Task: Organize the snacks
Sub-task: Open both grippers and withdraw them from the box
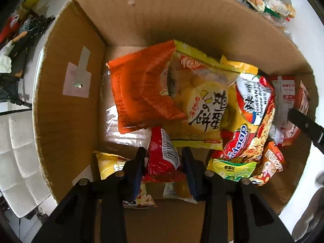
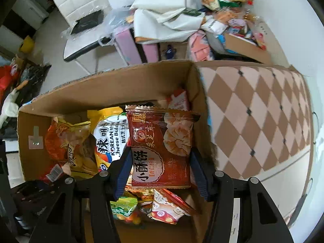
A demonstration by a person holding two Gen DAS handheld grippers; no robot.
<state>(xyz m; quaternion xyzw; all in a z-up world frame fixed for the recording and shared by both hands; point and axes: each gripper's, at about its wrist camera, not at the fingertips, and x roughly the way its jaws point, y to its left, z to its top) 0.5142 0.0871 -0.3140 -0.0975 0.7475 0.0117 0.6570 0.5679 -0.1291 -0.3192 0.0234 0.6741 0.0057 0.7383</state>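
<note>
An open cardboard box (image 1: 70,81) holds several snack packs: an orange packet (image 1: 141,93), a yellow egg-biscuit bag (image 1: 202,105), a Korean cheese noodle pack (image 1: 255,117) and a green candy packet (image 1: 232,168). My left gripper (image 1: 163,151) points down into the box, shut on a red packet with a barcode (image 1: 160,162). In the right wrist view, my right gripper (image 2: 161,151) hangs over the right end of the same box (image 2: 101,89). It is shut on a red-brown pastry packet (image 2: 162,141) held upright above the other snacks.
A carton with a brown and cream diamond pattern (image 2: 253,121) adjoins the box on the right. Behind it are a smaller cardboard box (image 2: 247,46) and a heap of loose snacks (image 2: 232,10) on the white table. A white chair (image 2: 81,6) stands at the back left.
</note>
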